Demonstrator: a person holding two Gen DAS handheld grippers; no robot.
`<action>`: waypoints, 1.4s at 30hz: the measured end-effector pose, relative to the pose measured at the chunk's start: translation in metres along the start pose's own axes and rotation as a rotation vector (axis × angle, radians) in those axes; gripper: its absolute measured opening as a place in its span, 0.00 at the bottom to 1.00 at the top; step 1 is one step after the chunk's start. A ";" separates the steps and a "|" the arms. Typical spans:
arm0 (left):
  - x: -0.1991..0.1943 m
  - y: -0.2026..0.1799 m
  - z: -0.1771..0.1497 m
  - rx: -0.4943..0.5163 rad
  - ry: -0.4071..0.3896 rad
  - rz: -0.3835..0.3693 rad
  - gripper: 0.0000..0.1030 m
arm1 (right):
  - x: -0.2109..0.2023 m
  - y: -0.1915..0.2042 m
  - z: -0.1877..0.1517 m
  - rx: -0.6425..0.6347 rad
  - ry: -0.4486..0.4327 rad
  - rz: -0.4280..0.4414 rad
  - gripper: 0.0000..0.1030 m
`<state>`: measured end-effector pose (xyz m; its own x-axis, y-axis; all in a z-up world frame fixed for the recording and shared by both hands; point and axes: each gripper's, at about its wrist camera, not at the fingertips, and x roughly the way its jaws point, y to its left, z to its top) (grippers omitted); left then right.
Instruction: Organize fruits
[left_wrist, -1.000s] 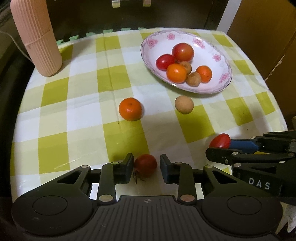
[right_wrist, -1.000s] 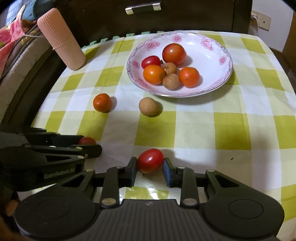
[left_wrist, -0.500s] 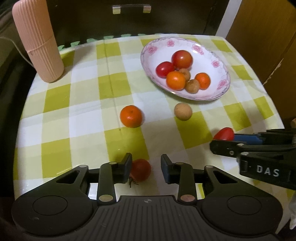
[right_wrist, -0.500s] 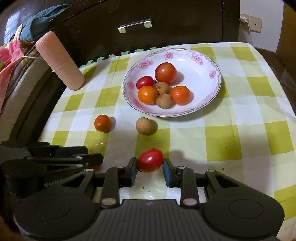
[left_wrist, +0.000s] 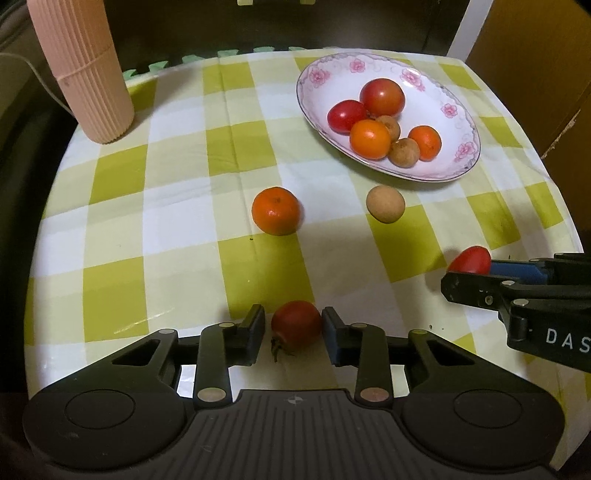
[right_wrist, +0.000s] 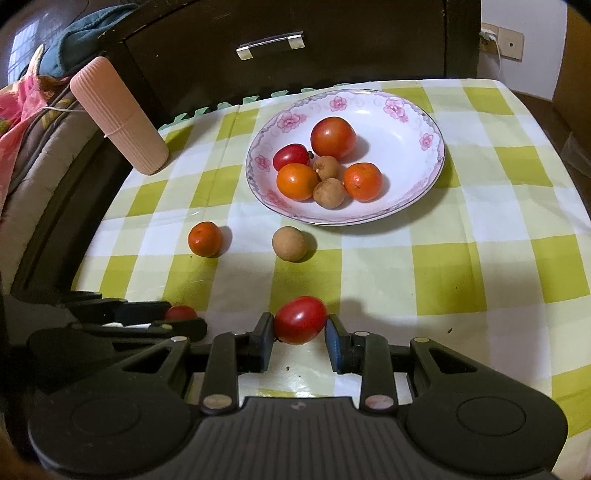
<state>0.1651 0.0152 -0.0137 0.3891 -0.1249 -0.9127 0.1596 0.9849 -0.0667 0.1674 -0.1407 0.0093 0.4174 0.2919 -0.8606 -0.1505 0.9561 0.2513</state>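
My left gripper (left_wrist: 293, 326) is shut on a round red tomato (left_wrist: 295, 324) with a stem, held just above the checked cloth. My right gripper (right_wrist: 300, 326) is shut on an oval red tomato (right_wrist: 300, 319), also seen in the left wrist view (left_wrist: 471, 259). A white flowered bowl (right_wrist: 413, 122) at the back holds several tomatoes, oranges and brown fruits. A loose orange (right_wrist: 205, 239) and a loose brown fruit (right_wrist: 289, 243) lie on the cloth in front of the bowl.
A ribbed pink cylinder (left_wrist: 79, 66) stands at the table's back left. A dark cabinet with a metal handle (right_wrist: 270, 45) is behind the table. The green-and-white checked cloth (right_wrist: 461, 258) covers the table, whose right edge drops off near a brown door.
Both grippers have lifted with their tomatoes. The left jaws have closed onto the round tomato. The right wrist view has risen and pulled back from the bowl.
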 end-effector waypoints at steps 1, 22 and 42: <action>0.000 -0.001 0.000 0.002 0.000 0.000 0.40 | 0.000 0.000 0.000 0.001 0.000 -0.001 0.28; -0.021 -0.011 0.023 -0.009 -0.080 -0.060 0.34 | -0.004 -0.004 0.008 0.018 -0.030 -0.013 0.28; -0.009 -0.027 0.109 -0.014 -0.171 -0.089 0.34 | -0.004 -0.030 0.081 0.069 -0.143 -0.054 0.28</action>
<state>0.2558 -0.0232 0.0402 0.5225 -0.2288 -0.8214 0.1884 0.9705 -0.1504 0.2428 -0.1688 0.0405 0.5469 0.2362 -0.8032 -0.0644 0.9684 0.2409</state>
